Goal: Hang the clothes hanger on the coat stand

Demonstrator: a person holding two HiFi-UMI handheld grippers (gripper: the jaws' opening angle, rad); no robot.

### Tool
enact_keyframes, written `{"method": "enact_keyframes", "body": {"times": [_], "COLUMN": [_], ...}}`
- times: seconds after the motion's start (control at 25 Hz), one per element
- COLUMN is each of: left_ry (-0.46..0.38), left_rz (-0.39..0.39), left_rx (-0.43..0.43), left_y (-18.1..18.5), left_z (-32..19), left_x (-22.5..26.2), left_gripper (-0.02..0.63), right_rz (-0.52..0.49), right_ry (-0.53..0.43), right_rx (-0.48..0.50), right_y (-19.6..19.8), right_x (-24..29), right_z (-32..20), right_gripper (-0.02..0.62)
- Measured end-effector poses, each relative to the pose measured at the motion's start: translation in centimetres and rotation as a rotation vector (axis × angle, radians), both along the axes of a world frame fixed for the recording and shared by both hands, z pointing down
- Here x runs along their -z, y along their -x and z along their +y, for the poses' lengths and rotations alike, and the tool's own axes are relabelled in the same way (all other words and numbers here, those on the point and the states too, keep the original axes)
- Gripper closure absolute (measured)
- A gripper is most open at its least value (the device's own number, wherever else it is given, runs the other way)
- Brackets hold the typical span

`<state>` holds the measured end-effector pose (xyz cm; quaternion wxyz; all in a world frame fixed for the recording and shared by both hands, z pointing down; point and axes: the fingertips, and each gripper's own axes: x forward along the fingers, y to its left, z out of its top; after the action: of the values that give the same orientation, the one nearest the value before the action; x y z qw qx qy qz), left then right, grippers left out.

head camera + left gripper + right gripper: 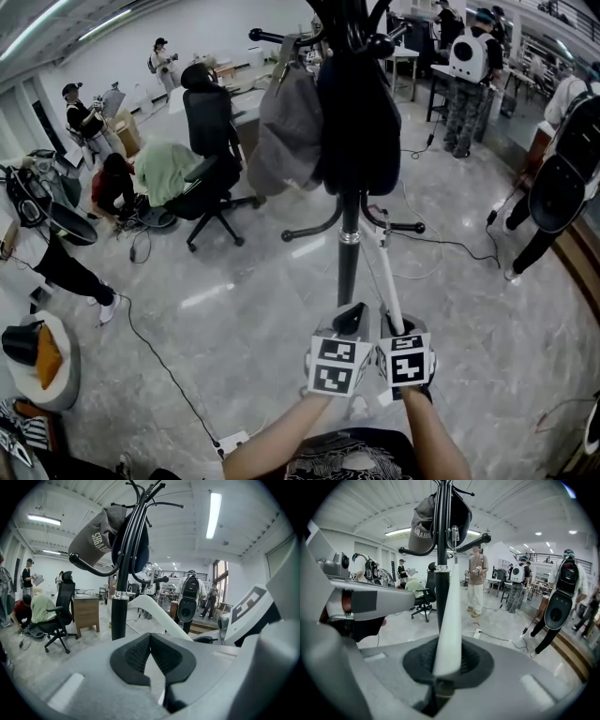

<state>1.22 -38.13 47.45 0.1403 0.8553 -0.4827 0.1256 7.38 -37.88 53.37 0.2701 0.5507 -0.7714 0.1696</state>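
The black coat stand (349, 246) rises straight ahead of me, with a grey cap (286, 131) and a dark garment (358, 122) hung on its top arms. My right gripper (405, 330) is shut on one arm of a white clothes hanger (386, 267), which slants up toward the pole. In the right gripper view the hanger (449, 620) runs up from the jaws, and its metal hook (453, 537) stands against the stand's pole (442, 581) near an upturned arm. Just left of it, my left gripper (351, 319) is shut with nothing held; its pads (140, 651) meet at the tip.
A black office chair (211, 155) stands to the back left, with people crouched beside it. Cables (159, 361) and a power strip (232, 441) lie on the floor at the left. More people stand at the right (553, 187) and behind the stand.
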Motion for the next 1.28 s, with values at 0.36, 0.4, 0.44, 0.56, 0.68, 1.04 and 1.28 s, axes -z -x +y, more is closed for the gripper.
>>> {"method": "enact_keyframes", "body": {"times": [0.36,0.4,0.44,0.56,0.68,1.04,1.28], "left_ry": [0.026,0.029,0.031,0.029,0.027,0.037,0.049], "left_rz": [-0.014,-0.015,-0.015,-0.019,-0.025,-0.033,-0.035], "left_rx": [0.01,0.009,0.009,0.011,0.014,0.01,0.012], "left_y": [-0.1,-0.1,0.0,0.1,0.3,0.5,0.8], "left_z": [-0.2,-0.2,-0.2,-0.3,-0.8,-1.0,-1.2], "left_x": [-0.8,-0.9,-0.9,-1.2,-1.5,-2.0,-2.4], "left_gripper": [0.601,0.601,0.601,0.601,0.601,0.601,0.601], "right_rz": [-0.006,-0.007,-0.008,-0.012,-0.013,-0.022,-0.022], "right_ry": [0.031,0.034,0.036,0.044,0.051,0.082,0.082], "right_rx": [-0.004,-0.004,-0.005,-0.005,-0.003,-0.011,-0.01], "right_y": [-0.3,-0.3,-0.3,-0.2,-0.1,0.3,0.5], "right_x": [-1.2,-1.2,-1.3,-1.8,-2.2,-3.2,-3.4], "right_z": [-0.5,-0.5,-0.5,-0.7,-1.1,-1.0,-1.3], "right_gripper": [0.557,0.557,0.557,0.557,0.557,0.555,0.552]}}
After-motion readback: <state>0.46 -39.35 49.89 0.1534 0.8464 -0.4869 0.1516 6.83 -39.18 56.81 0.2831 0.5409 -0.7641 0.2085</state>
